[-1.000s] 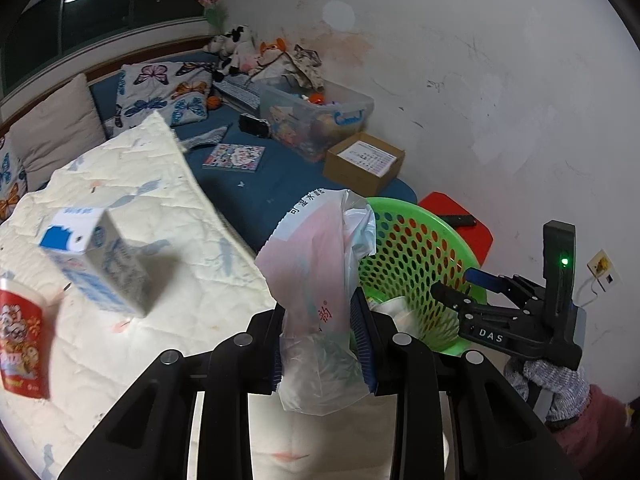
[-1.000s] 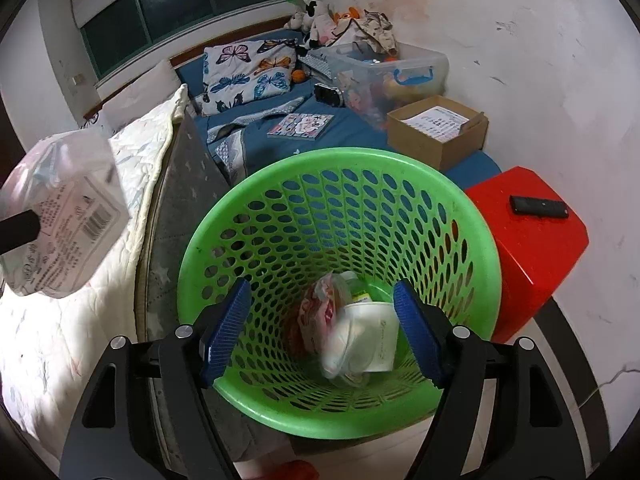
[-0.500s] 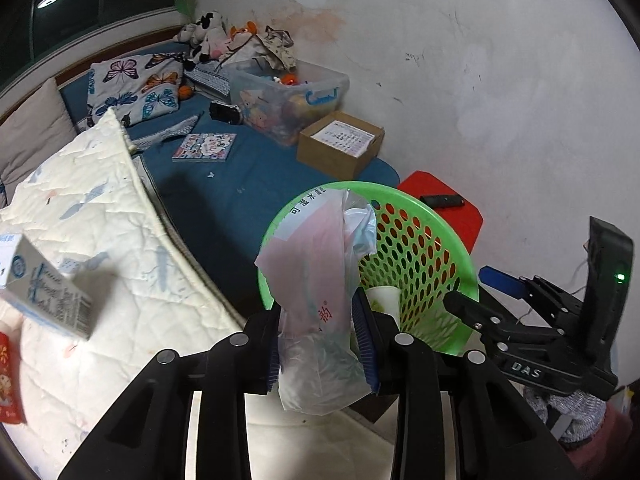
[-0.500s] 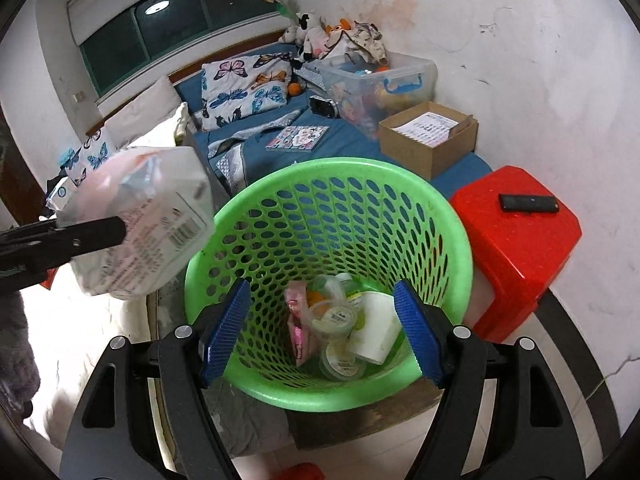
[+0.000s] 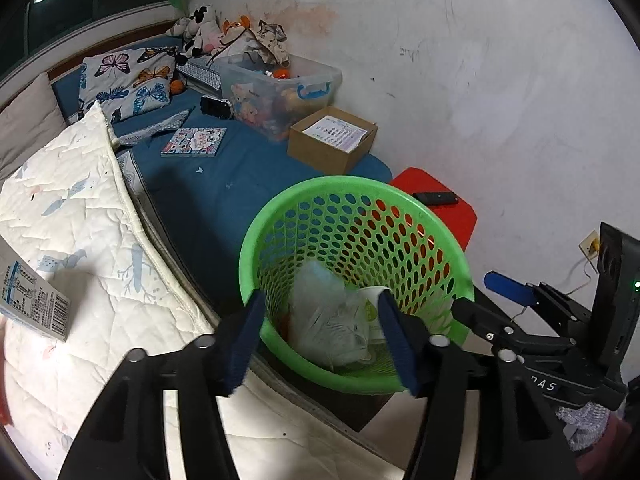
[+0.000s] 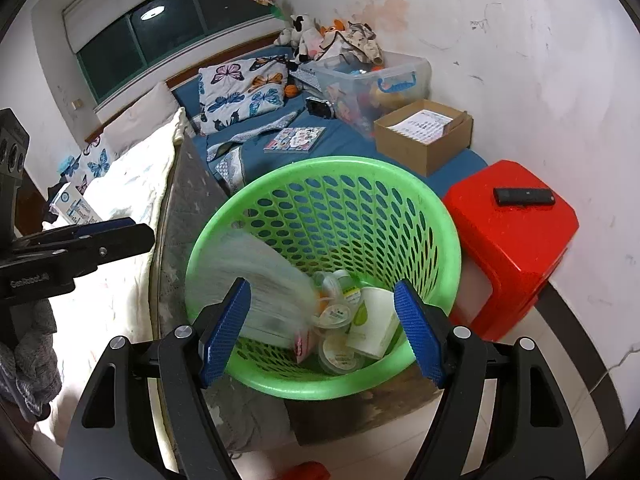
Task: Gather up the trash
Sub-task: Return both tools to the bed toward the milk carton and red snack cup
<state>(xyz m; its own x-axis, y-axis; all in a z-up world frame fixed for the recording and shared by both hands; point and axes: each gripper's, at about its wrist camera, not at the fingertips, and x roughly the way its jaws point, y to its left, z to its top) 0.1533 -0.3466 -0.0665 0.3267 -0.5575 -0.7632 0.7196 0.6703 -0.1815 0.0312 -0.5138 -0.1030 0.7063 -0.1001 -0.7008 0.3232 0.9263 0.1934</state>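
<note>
Nearest, the left gripper (image 5: pixel 320 336) hangs over the near rim of the green basket (image 5: pixel 452 252), its jaws opening with nothing pinched between them. Just beyond them a pale plastic bag (image 5: pixel 320 312) is inside the basket, blurred, lying against the near left wall on top of a white paper cup (image 6: pixel 372 320) and several small round tubs (image 6: pixel 338 314).

The right gripper (image 6: pixel 320 328) hovers at the basket's near edge too, its jaws spread wide and empty, the blue pads framing the rubbish below without touching it. A gloved hand (image 5: pixel 588 424) shows under this gripper at the far right of the left view.

To the left of the basket lies a cream quilt (image 5: pixel 80 216) on the bed, with a small carton (image 5: pixel 32 304) resting on it. Just right of the basket stands a red stool (image 6: pixel 516 248) carrying a black remote (image 6: pixel 524 196).

Farther back on the blue bedsheet (image 5: pixel 224 184) sit a picture book (image 5: pixel 194 142), a cardboard box (image 5: pixel 332 144) and a clear storage tub (image 5: pixel 280 92) of toys. Butterfly pillows (image 6: pixel 240 88) and soft toys (image 6: pixel 308 36) lie against the far wall, under a dark window (image 6: pixel 160 28).
</note>
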